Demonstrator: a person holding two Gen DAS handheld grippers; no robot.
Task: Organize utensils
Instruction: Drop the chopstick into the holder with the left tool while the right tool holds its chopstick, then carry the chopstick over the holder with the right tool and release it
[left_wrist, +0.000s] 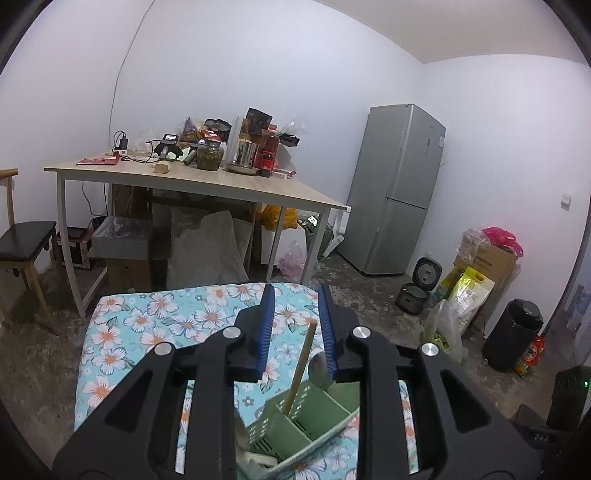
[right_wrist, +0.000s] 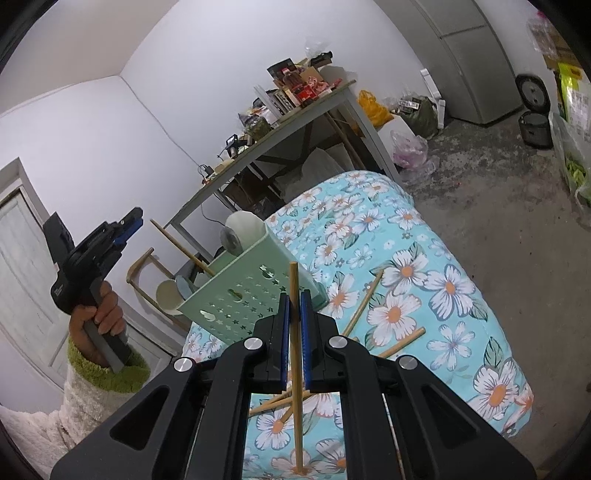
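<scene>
A green perforated utensil holder (right_wrist: 243, 284) stands on the floral tablecloth (right_wrist: 424, 266); it also shows in the left wrist view (left_wrist: 314, 417). A wooden chopstick (left_wrist: 301, 365) and a metal spoon (left_wrist: 318, 365) stand in it. My left gripper (left_wrist: 295, 328) is open and empty, held above the holder; it shows raised at the left in the right wrist view (right_wrist: 127, 223). My right gripper (right_wrist: 294, 314) is shut on a wooden chopstick (right_wrist: 295, 369), held upright just in front of the holder. Several loose chopsticks (right_wrist: 364, 302) lie on the cloth.
A wooden table (left_wrist: 207, 181) crowded with jars and packets stands behind the floral surface. A grey fridge (left_wrist: 399, 188) is at the back right. A toilet roll (right_wrist: 238, 230) and a white cup (right_wrist: 168, 295) sit behind the holder. A chair (left_wrist: 26, 243) is at the left.
</scene>
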